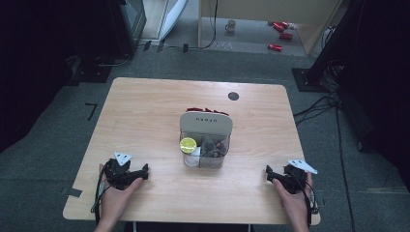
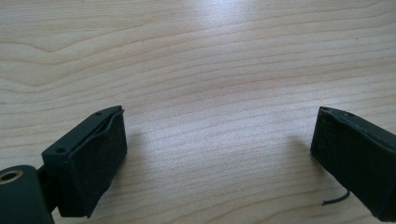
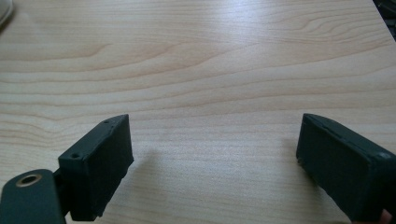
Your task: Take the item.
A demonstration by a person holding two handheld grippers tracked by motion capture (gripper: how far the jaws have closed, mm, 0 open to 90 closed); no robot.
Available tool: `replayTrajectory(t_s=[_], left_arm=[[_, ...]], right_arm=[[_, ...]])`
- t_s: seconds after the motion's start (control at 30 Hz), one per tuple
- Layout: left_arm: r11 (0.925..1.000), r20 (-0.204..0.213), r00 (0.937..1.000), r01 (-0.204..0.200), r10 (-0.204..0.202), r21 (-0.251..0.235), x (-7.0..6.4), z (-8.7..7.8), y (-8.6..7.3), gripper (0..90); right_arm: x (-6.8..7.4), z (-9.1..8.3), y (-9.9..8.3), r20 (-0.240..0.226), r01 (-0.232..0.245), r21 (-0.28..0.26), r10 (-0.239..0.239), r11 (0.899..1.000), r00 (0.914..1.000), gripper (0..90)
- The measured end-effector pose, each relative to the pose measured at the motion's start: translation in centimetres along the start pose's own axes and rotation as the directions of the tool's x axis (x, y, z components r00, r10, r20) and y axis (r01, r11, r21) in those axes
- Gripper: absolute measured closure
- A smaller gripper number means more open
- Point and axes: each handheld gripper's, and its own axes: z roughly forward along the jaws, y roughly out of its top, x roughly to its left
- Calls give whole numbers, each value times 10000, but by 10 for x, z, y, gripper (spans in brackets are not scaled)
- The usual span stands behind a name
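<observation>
Both grippers rest on the near edge of the table [image 1: 145, 104], the left gripper [image 1: 140, 172] at the near left and the right gripper [image 1: 271, 175] at the near right, each with fingers wide apart and empty. The organizer [image 1: 205, 140] stands mid-table, well apart from both, a yellow lid [image 1: 188, 144] in its near-left compartment. A good start, I judge, is to lift one gripper clear, approach from above and centre the fingers over one item.

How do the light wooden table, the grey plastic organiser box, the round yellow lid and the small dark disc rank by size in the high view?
1. light wooden table
2. grey plastic organiser box
3. round yellow lid
4. small dark disc
</observation>
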Motion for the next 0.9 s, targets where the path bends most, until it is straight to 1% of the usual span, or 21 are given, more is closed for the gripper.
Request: replayTrajectory(t_s=[0.1,0.2,0.23,0.3,0.4,0.47,0.5,0.53,0.57,0.6,0.63,0.67,0.73,0.77,0.83,0.87,0.9], left_arm=[[10000,91,9999,-86,87,-47,2,-1,-1,48],[10000,21,10000,-18,18,-35,4,-2,-1,74],[10000,10,10000,6,-6,-31,4,-2,-1,74],[10000,-35,10000,27,-27,-28,4,-2,-1,74],[10000,-266,9996,-77,77,-30,3,-4,-1,83],[9999,-331,9994,-34,29,-134,-1,-7,0,129],[9997,-319,9994,-131,125,-206,-3,-8,2,139],[9992,-252,9995,-219,211,-324,-6,-10,4,145],[9987,-168,9996,-252,245,-435,-8,-12,6,171],[9972,-130,9993,-371,363,-654,-13,-15,10,209],[9954,-59,9988,-494,491,-822,-17,-18,13,253],[9936,49,9984,-564,572,-974,-22,-20,16,280],[9907,422,9966,-649,704,-1195,-30,-23,23,317],[9898,635,9952,-658,743,-1260,-35,-24,27,335],[9895,985,9927,-556,691,-1338,-41,-24,33,359],[9896,1312,9897,-395,578,-1384,-45,-24,38,379],[9893,1542,9865,-333,553,-1418,-47,-24,42,398]], right_arm=[[0,-1,-1,107,61,-31,-61,10000,9999,148],[4,-2,1,-22,34,-145,-35,9999,10000,187],[6,-3,3,-62,127,-253,-128,9996,9999,200],[12,-5,8,-171,313,-459,-321,9985,9993,216],[23,-7,17,-455,541,-660,-571,9964,9973,242],[31,-8,22,-685,684,-774,-738,9946,9949,265],[35,-8,24,-771,707,-858,-773,9938,9940,280],[39,-8,27,-880,741,-960,-826,9926,9927,298],[43,-9,29,-999,765,-1087,-874,9911,9911,323],[46,-9,31,-1076,812,-1170,-939,9898,9898,355],[52,-9,35,-1251,888,-1270,-1048,9879,9866,379],[57,-9,37,-1397,929,-1381,-1123,9861,9838,404],[66,-8,43,-1661,974,-1583,-1237,9826,9783,456],[70,-8,45,-1831,977,-1656,-1279,9813,9747,477],[77,-5,50,-2056,1017,-1764,-1377,9790,9689,509],[80,-4,52,-2103,1035,-1782,-1407,9785,9675,531],[84,-2,55,-2133,1059,-1878,-1458,9765,9661,549]])
